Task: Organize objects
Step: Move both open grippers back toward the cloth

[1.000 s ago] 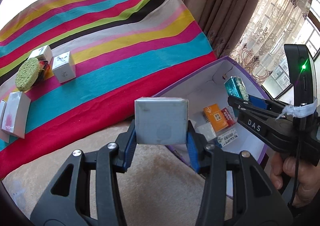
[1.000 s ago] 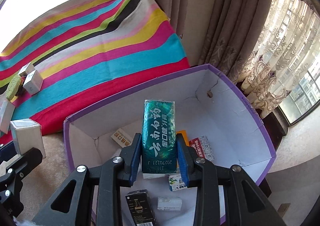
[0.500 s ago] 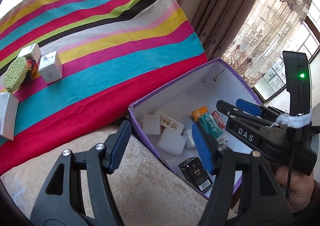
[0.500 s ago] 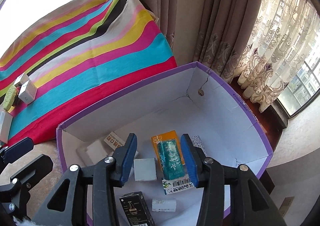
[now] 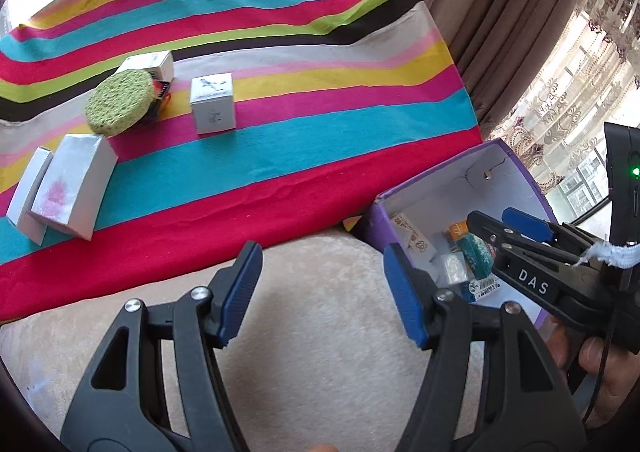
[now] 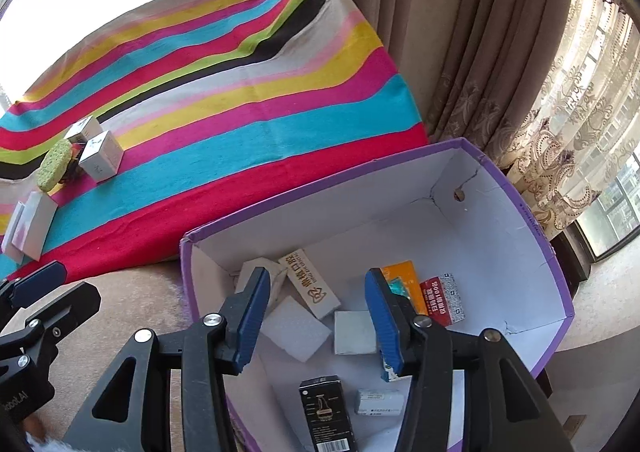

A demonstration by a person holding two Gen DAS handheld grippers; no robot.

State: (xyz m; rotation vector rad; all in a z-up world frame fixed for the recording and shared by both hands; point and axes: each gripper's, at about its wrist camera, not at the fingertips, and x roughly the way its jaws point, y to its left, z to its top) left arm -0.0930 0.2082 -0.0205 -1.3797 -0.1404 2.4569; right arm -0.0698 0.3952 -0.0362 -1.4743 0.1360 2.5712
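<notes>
Left gripper (image 5: 322, 292) spread, empty | right gripper (image 6: 316, 320) spread, empty above purple box (image 6: 532, 208) | green sponge (image 5: 120, 102) on striped cloth (image 5: 320, 140)

Left tongs (image 5: 322, 290) and right tongs (image 6: 316, 318), both agape, empty, tilted downward.

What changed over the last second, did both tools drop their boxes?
Yes. The left tool let go its silver box and the right tool its green pack; both now lie in the purple box, jaws opened and empty. Items on the striped cloth stayed.
</notes>
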